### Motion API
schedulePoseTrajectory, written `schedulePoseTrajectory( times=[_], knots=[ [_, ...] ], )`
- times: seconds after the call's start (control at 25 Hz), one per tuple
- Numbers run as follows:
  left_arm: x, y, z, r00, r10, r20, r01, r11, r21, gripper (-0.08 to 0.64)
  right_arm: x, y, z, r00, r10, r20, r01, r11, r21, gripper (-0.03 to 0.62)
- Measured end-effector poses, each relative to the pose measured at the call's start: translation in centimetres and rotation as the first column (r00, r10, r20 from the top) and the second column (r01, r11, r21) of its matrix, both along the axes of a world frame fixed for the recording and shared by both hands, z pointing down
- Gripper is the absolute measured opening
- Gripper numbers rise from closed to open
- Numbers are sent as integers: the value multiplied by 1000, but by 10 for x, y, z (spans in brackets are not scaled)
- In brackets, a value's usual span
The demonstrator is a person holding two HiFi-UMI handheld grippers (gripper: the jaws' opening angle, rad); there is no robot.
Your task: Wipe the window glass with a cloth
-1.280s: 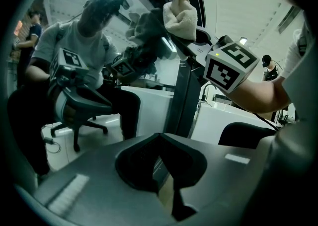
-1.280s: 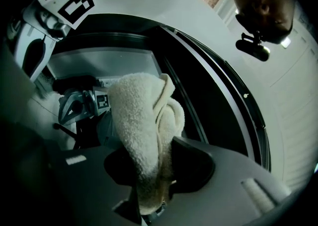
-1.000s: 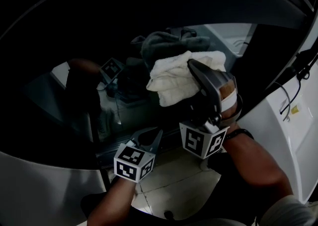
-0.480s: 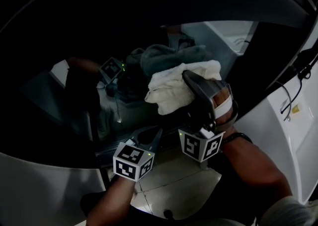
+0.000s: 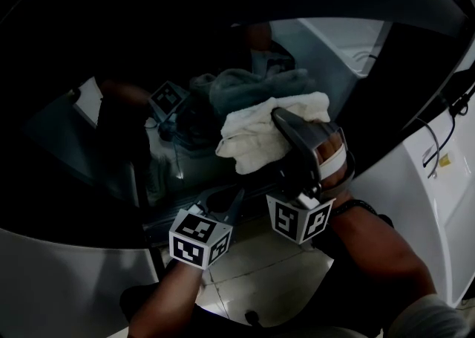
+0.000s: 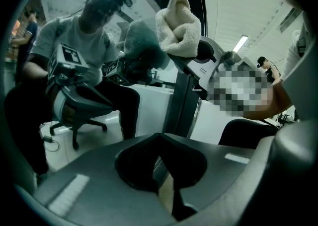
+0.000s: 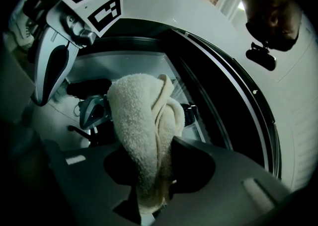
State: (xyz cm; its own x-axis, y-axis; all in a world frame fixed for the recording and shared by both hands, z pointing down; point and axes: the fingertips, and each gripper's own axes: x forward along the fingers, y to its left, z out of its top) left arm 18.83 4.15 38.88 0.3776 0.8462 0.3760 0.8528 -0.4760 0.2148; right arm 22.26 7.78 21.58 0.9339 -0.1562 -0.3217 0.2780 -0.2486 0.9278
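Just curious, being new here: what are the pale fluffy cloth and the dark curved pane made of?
The cream fluffy cloth looks like terry cotton, matte with visible loops. The dark curved window pane seems glossy glass: it mirrors the cloth.

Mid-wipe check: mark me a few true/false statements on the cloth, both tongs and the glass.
1. The right tongs are shut on the cloth. True.
2. The left tongs grip a second cloth. False: they are shut on nothing.
3. The cloth is up against the window glass. True.
4. The cloth is dark blue. False: it is off-white.
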Motion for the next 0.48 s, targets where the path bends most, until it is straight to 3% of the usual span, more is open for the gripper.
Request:
schedulePoseTrajectory(
  times=[0.48],
  knots=[
    [1, -2, 3, 1000, 4, 9, -4, 1000, 12, 17, 2, 0, 14, 1000, -2, 7, 2, 1000, 4, 123]
  ],
)
